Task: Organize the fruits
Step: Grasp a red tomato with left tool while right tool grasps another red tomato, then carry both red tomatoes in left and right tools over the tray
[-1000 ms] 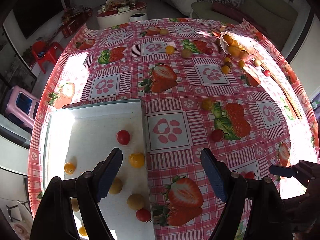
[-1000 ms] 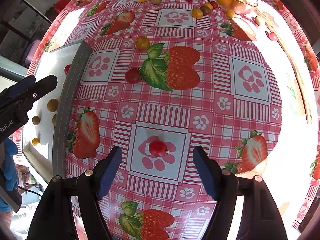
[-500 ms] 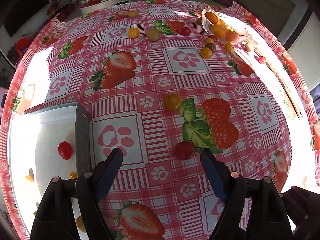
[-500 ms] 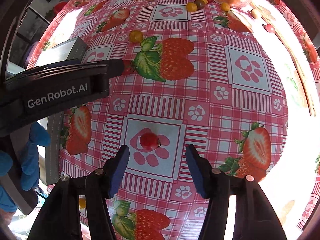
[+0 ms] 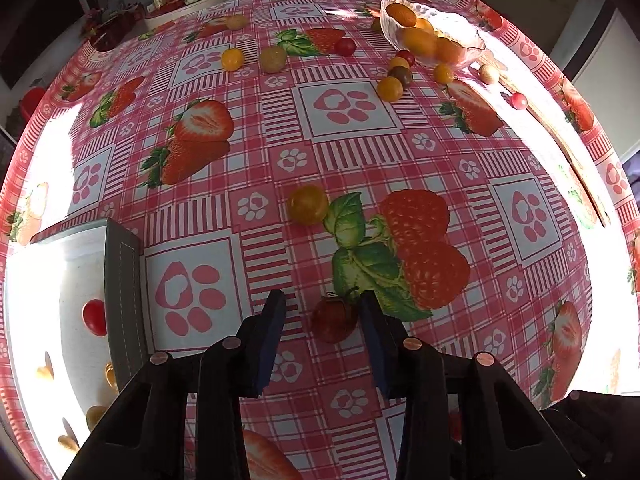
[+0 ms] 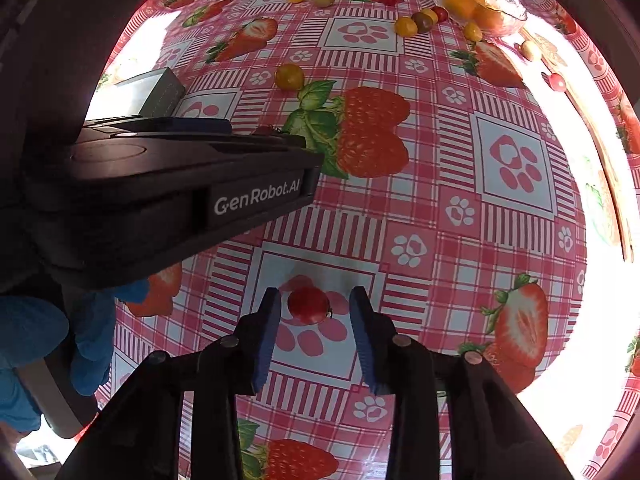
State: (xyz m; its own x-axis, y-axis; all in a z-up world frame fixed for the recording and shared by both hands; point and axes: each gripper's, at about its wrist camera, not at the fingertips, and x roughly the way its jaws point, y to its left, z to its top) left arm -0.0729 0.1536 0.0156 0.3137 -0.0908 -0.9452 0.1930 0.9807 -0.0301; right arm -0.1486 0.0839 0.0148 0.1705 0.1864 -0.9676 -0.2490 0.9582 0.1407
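Your left gripper [image 5: 323, 314] low over tablecloth [image 5: 352, 148], fingers part open, straddling red tomato [image 5: 334, 319]; right pad looks to touch it, left pad apart. No grip yet. Tomato dark red, stem on top, sits beside printed leaf.

Your right gripper [image 6: 313, 312] same pose, fingers part open around second red tomato [image 6: 308, 305] on paw print; gaps both sides, holding nothing.

Tray [image 5: 120, 280] at left holds red and yellow fruit. Yellow tomato [image 5: 307, 204] loose mid-table. Glass bowl [image 5: 430, 38] far right, oranges inside, more tomatoes scattered near it.
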